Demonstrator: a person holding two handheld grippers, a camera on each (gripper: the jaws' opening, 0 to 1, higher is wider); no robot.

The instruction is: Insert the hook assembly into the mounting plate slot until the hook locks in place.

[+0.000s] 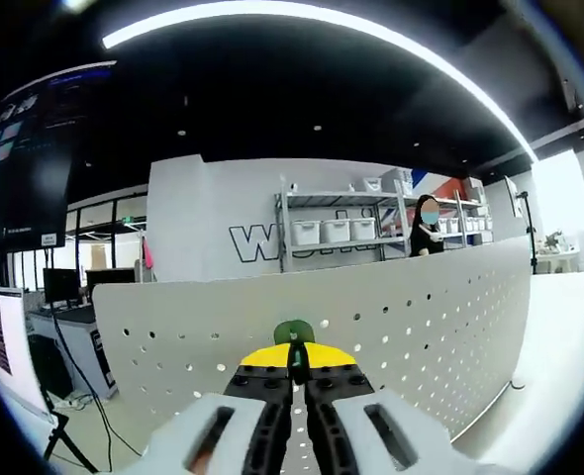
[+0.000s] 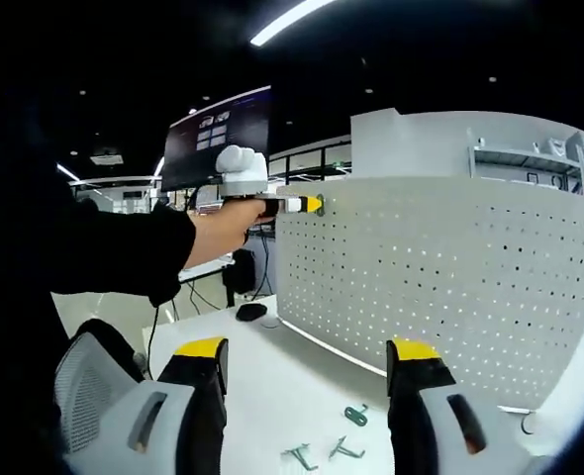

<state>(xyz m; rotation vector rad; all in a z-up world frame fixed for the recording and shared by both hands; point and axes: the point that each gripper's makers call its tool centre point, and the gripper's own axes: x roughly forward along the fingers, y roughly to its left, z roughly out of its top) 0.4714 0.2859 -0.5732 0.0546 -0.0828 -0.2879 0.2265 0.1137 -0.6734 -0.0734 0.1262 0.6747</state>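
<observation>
The left gripper (image 1: 294, 368) has its fingers clenched on a small green hook (image 1: 294, 332), which pokes out just past the yellow fingertips (image 1: 324, 356) and sits right against the white pegboard (image 1: 421, 317), near its upper edge. From the right gripper view, that same left gripper (image 2: 310, 205) is held up at the top left corner of the pegboard (image 2: 450, 277) by a person's hand (image 2: 223, 230) in a dark sleeve (image 2: 114, 247); the hook itself is too small to make out there.

The right gripper (image 2: 307, 396) hangs low over the white desk (image 2: 292, 386) with its fingers spread wide apart and released, gripping nothing. Between and just ahead of those fingers, three spare green hooks (image 2: 355, 414) lie loose on the desk, near the foot of the pegboard.
</observation>
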